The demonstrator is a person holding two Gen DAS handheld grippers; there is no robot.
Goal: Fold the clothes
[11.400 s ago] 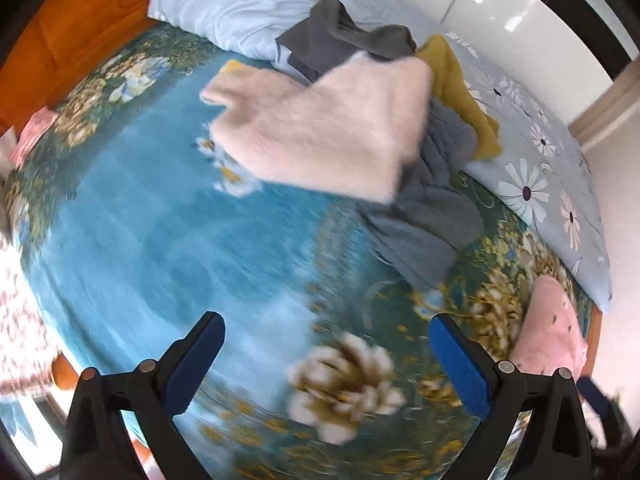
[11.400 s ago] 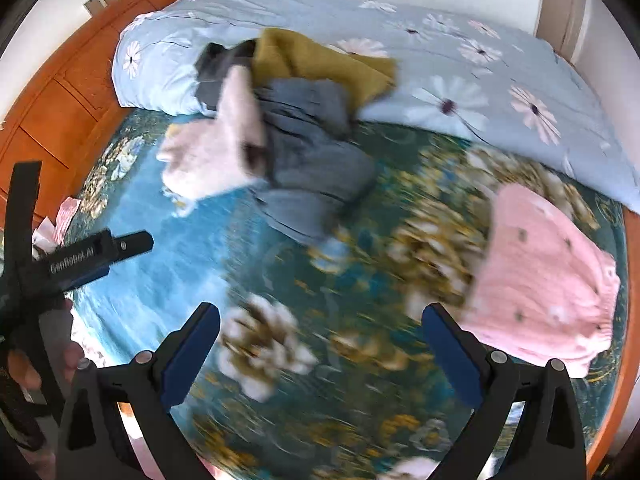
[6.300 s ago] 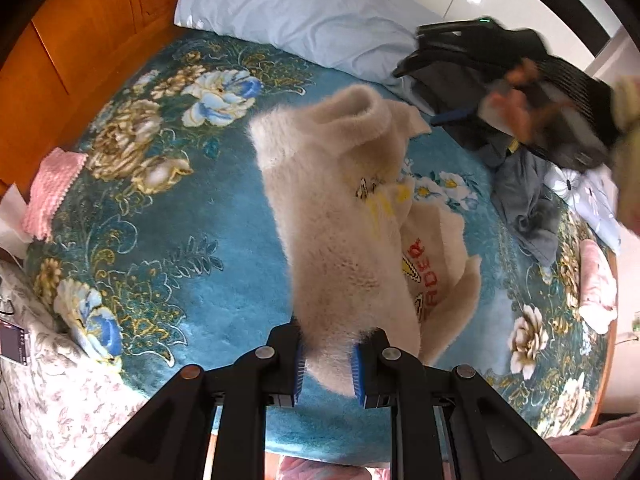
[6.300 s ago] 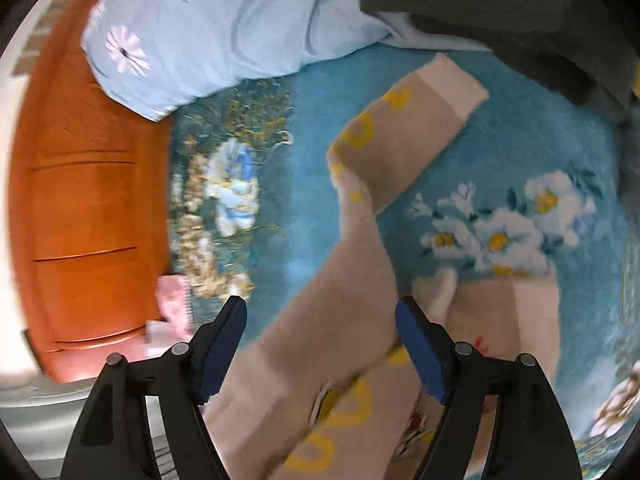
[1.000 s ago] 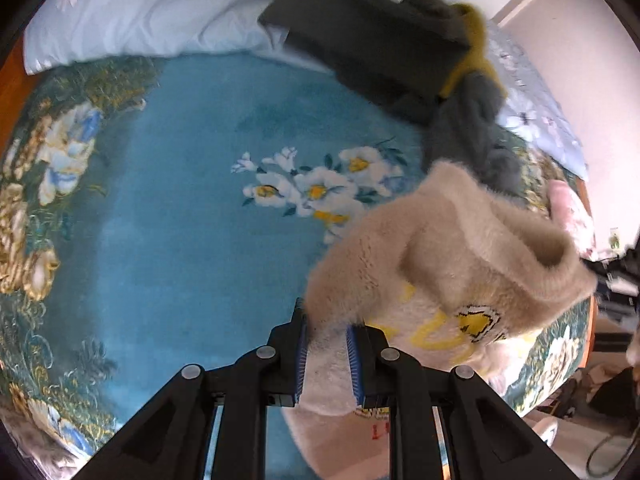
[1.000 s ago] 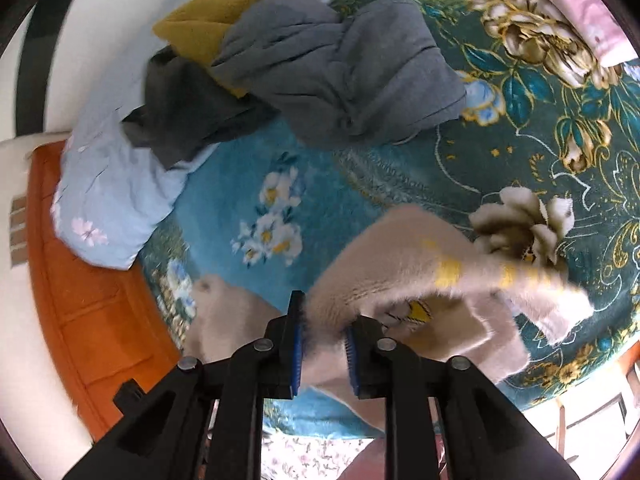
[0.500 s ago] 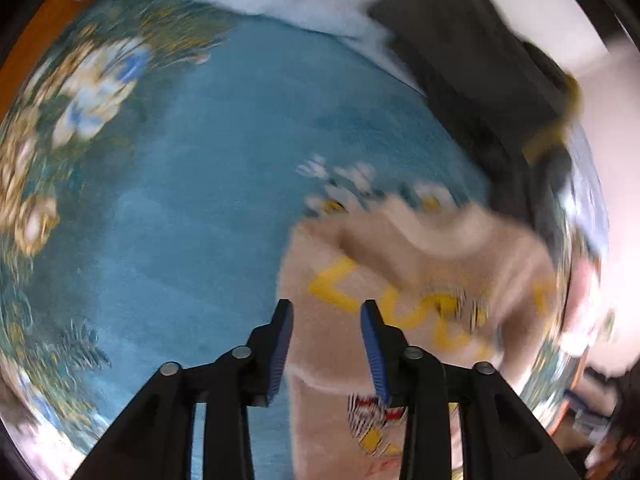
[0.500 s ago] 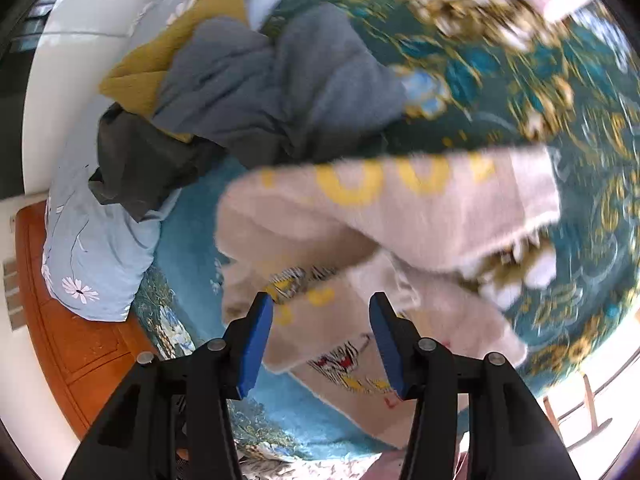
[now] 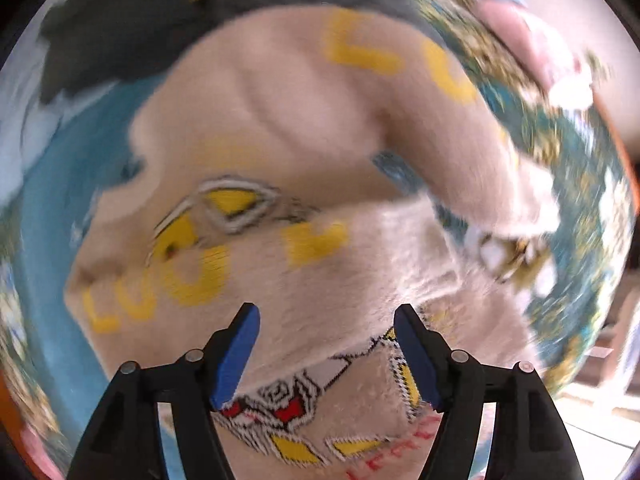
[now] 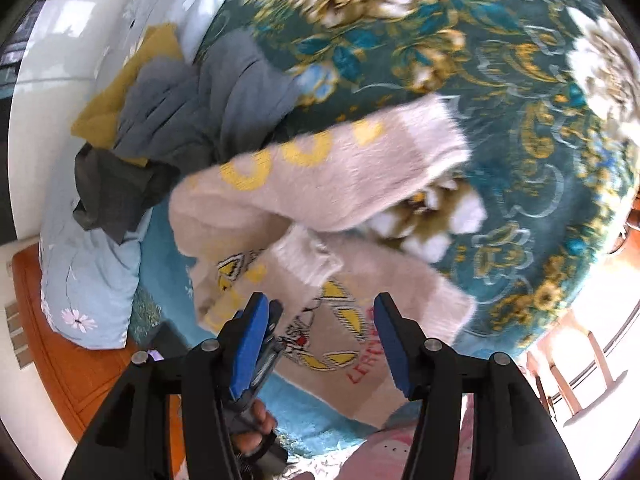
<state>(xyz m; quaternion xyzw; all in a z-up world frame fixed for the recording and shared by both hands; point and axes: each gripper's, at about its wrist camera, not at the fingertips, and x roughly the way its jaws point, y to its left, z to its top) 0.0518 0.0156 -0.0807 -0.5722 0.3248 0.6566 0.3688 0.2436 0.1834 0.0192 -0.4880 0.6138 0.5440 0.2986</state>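
Sweater [image 9: 304, 152], beige with yellow letters, lies on the blue floral blanket [image 9: 44, 216]; view blurred. Left gripper [image 9: 326, 354] hangs over its hem, jaws wide, nothing between them. Right wrist view: sweater spread flat, one sleeve [image 10: 320, 168] laid across the chest, grey clothes [image 10: 192, 108] heaped beside it. Right gripper [image 10: 318, 340] wide apart, empty.

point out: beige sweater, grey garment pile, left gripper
beige sweater [image 10: 320, 168], right wrist view, on the sleeve with yellow letters.
grey garment pile [image 10: 208, 100], right wrist view, on the light grey top.
left gripper [image 9: 326, 350], left wrist view, midway between its open fingertips.
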